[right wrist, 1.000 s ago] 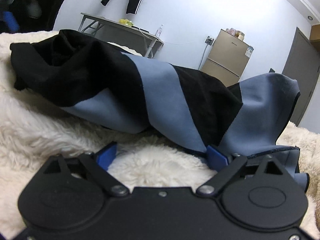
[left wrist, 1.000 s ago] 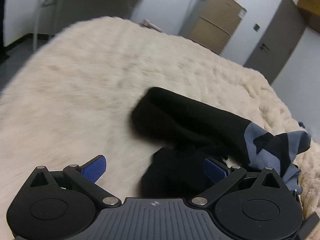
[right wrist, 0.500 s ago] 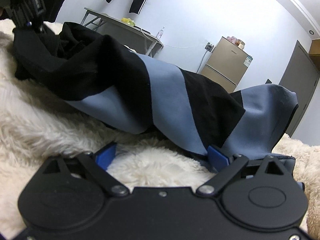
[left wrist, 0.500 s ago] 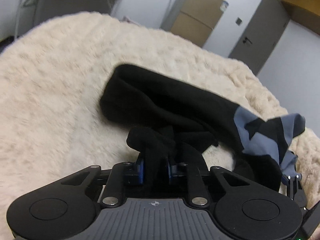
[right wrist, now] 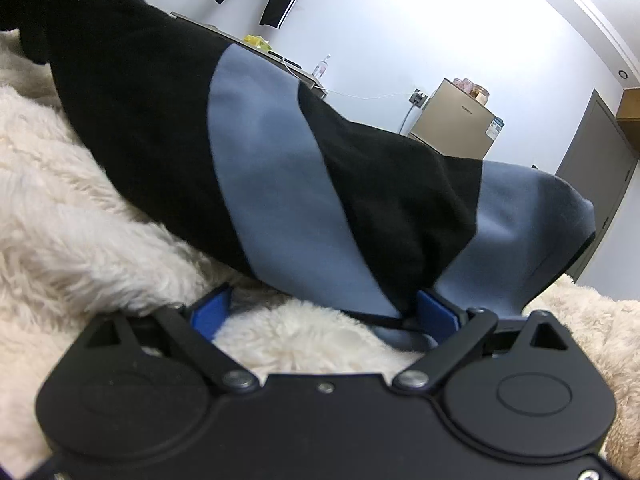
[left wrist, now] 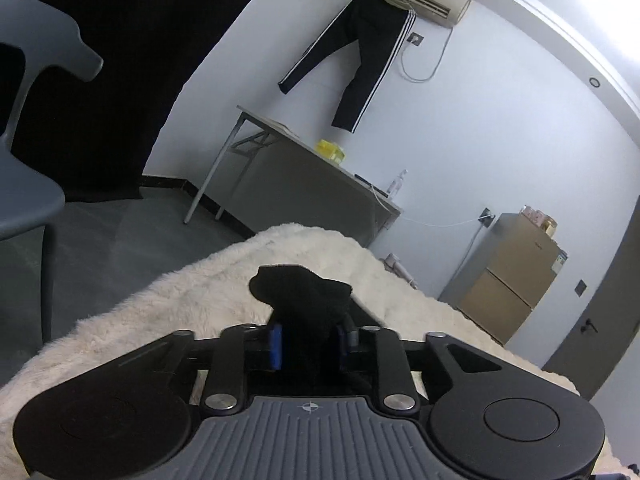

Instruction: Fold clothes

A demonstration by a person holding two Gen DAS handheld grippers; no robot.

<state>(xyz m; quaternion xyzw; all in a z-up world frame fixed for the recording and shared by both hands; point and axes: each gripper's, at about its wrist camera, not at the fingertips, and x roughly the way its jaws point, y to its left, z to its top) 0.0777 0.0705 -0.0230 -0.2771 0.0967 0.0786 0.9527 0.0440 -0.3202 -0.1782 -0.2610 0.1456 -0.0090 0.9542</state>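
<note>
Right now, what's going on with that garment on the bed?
A person is folding a black and blue-grey garment on a fluffy cream blanket. The left gripper has a bunch of its black fabric between its pads, with the jaws easing open. The right gripper sits open at the garment's near edge, gripping nothing.

We see a black garment with slate-blue panels — stretched and rumpled across the cream fleece, running from ten o'clock toward four o'clock.
</note>
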